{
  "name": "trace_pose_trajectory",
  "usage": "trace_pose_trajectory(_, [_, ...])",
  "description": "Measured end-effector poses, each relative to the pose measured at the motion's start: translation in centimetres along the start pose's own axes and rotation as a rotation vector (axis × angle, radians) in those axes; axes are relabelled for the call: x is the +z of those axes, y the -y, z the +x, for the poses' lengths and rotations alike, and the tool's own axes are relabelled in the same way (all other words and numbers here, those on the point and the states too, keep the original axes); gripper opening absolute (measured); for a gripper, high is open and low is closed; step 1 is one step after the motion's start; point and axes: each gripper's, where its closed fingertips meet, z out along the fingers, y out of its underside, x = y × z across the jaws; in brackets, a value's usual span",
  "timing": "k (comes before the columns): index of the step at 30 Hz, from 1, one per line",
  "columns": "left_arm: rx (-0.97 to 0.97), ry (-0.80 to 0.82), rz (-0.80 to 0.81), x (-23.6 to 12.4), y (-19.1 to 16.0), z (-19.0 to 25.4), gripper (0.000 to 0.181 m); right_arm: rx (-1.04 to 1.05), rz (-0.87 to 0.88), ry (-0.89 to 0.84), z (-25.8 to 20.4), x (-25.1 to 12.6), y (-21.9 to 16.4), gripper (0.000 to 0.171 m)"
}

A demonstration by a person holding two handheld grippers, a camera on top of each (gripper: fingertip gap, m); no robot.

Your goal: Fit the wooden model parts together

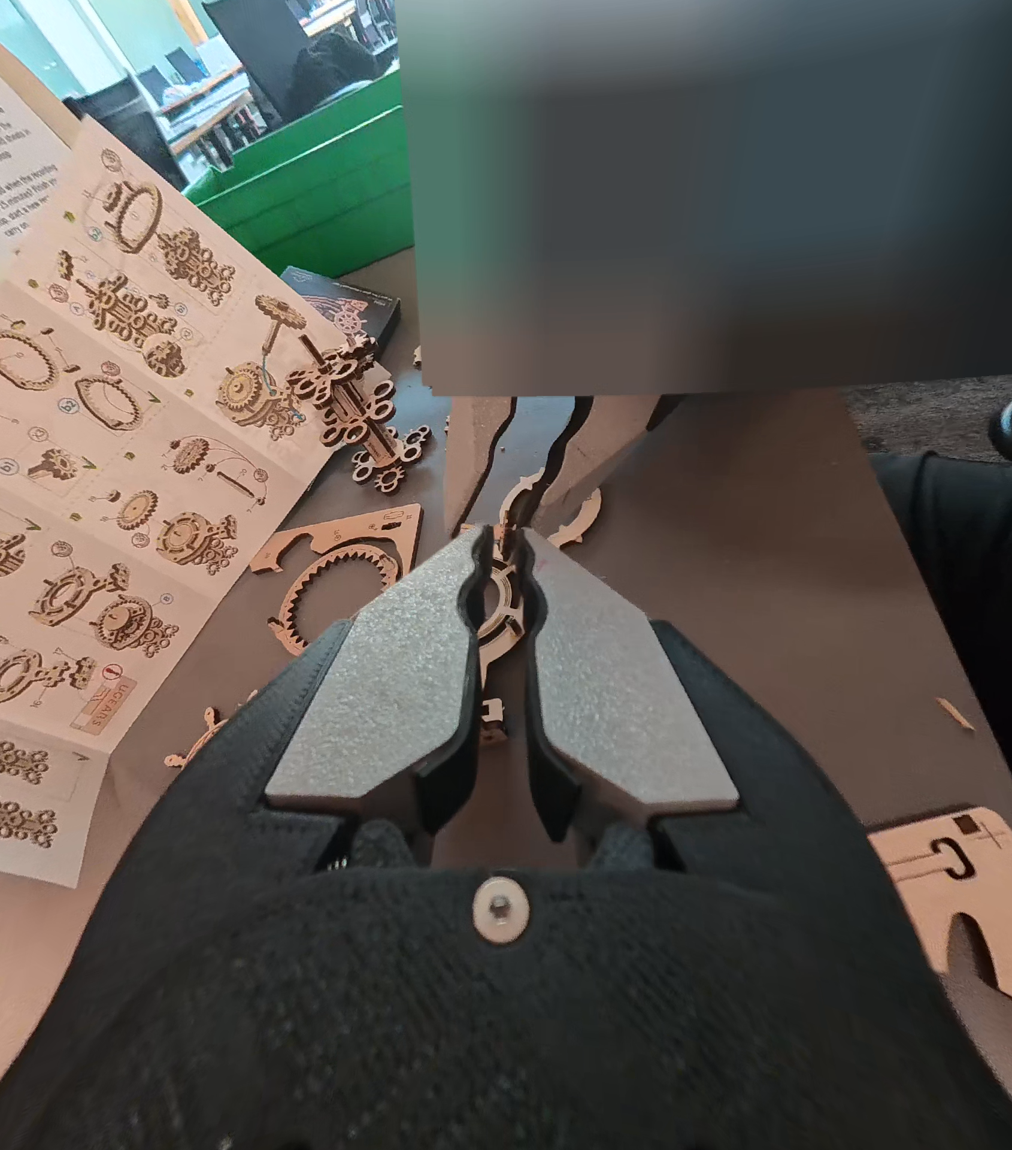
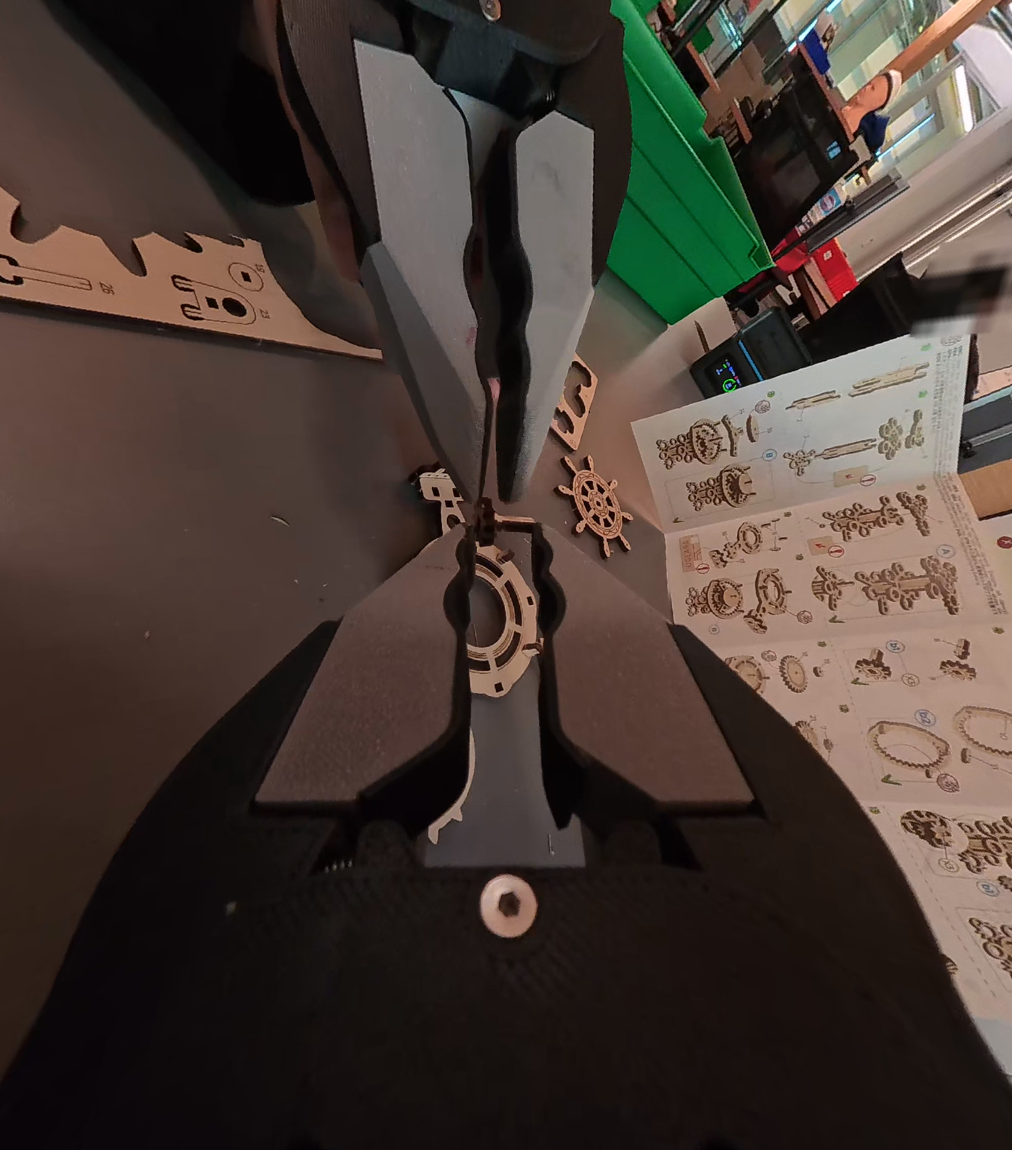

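Item list, both wrist views.

- Left gripper [image 1: 502,534]: tips nearly together, pinching a small wooden piece [image 1: 504,542] at the very tip. Also seen from the right wrist view, coming down from the top [image 2: 494,479].
- Right gripper [image 2: 500,534]: jaws narrowed; cannot tell for sure if it grips the small piece [image 2: 487,521] sitting at its tips, where the two grippers meet tip to tip. In the left view it shows opposite [image 1: 494,498].
- Wooden ring part [image 1: 498,597]: flat, slotted, lying on table under/between the left fingers; same ring [image 2: 500,622] under the right fingers.
- Toothed ring in cut sheet [image 1: 335,579]: flat on table, left of left gripper.
- Built wooden assembly w/ loops [image 1: 360,404]: upright-tilted, beside instruction sheet.
- Ship's wheel piece [image 2: 597,504]: flat on table, right of the tips, apart from them.
- Instruction sheet [image 1: 86,435]: unfolded, left side; [image 2: 864,591] in right view.
- Leftover cut board [image 2: 118,286]: on table, far left; [image 1: 982,896] in left view.
- Green bins [image 2: 678,186]: behind table.
- Table [image 2: 118,529]: dark grey.
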Motion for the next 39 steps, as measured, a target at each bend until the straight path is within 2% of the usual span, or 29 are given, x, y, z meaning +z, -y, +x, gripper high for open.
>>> trace_pose_trajectory(8, [0.115,0.023,-0.034,0.4,-0.5,0.3,0.000,-0.014,-0.012,0.003,-0.3,0.2,-0.1,0.014])
trace_pose_trajectory(18, [0.291,-0.033,0.051,-0.3,0.3,1.7,0.000,0.134,0.120,0.126,-0.8,-0.9,1.5,0.025])
trace_pose_trajectory(19, [0.303,-0.048,0.068,-0.4,0.3,1.9,0.000,0.132,0.128,0.150,-1.2,-1.0,1.6,0.024])
trace_pose_trajectory(20, [0.304,-0.056,0.083,-0.4,0.4,2.1,0.000,0.126,0.133,0.176,-1.7,-1.0,1.7,0.015])
trace_pose_trajectory(28, [0.208,-0.110,0.102,-0.5,0.2,2.4,0.001,0.069,0.121,0.154,-1.8,-1.0,1.6,0.014])
trace_pose_trajectory(33, [0.109,-0.125,0.058,-0.3,-0.3,1.8,0.009,0.014,0.096,0.126,-1.8,-0.9,1.4,0.014])
trace_pose_trajectory(39, [0.058,-0.158,0.000,0.0,-0.9,2.0,0.008,-0.043,0.051,0.110,-2.2,-0.5,0.9,0.014])
